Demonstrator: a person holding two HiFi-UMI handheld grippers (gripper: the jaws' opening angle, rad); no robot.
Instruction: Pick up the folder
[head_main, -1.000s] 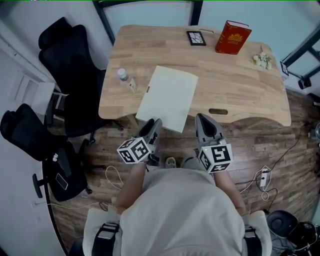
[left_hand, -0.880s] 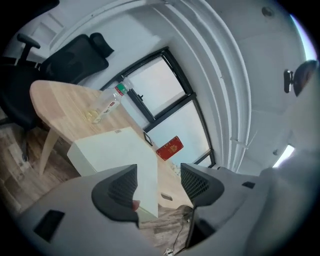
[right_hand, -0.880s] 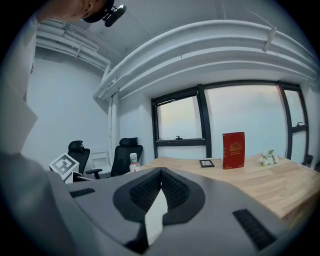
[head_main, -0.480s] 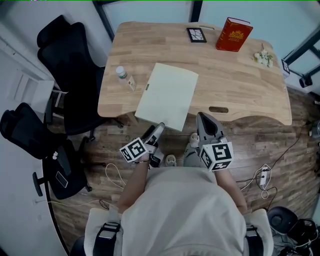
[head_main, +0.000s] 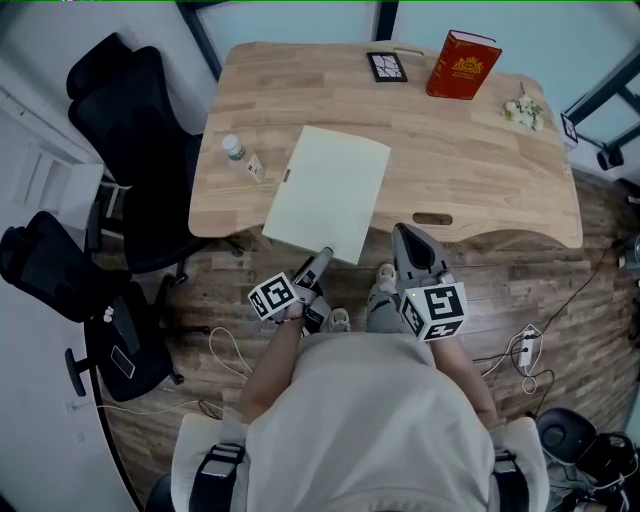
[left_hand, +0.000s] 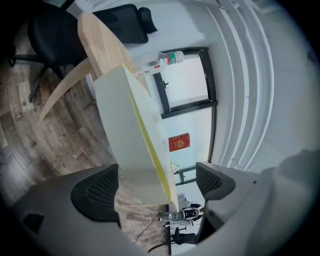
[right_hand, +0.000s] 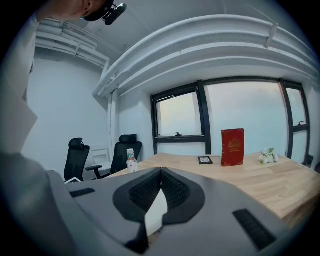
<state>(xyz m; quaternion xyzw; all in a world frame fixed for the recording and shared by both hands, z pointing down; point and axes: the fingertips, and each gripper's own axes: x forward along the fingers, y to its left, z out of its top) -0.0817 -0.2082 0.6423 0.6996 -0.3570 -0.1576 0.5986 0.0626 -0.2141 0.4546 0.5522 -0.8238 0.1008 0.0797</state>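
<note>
A pale cream folder (head_main: 325, 190) lies flat on the wooden table (head_main: 470, 150), its near end overhanging the front edge. My left gripper (head_main: 322, 262) is rolled onto its side just below that overhanging corner. In the left gripper view the folder (left_hand: 130, 130) reaches in between the jaws of the left gripper (left_hand: 155, 187), which are opening, and a gap shows beside the right pad. My right gripper (head_main: 405, 240) hovers at the table's front edge to the right of the folder. Its jaws are shut with nothing in them (right_hand: 161, 175).
A small bottle (head_main: 234, 150) and a small box stand left of the folder. At the table's far side are a red book (head_main: 463, 65), a dark framed tile (head_main: 387, 67) and a little plant (head_main: 523, 112). Black office chairs (head_main: 130, 110) stand left; cables and a power strip (head_main: 525, 355) lie on the floor.
My left gripper has sunk, rolled onto its side and opened its jaws around the folder's overhanging corner. The right gripper has stayed where it was.
</note>
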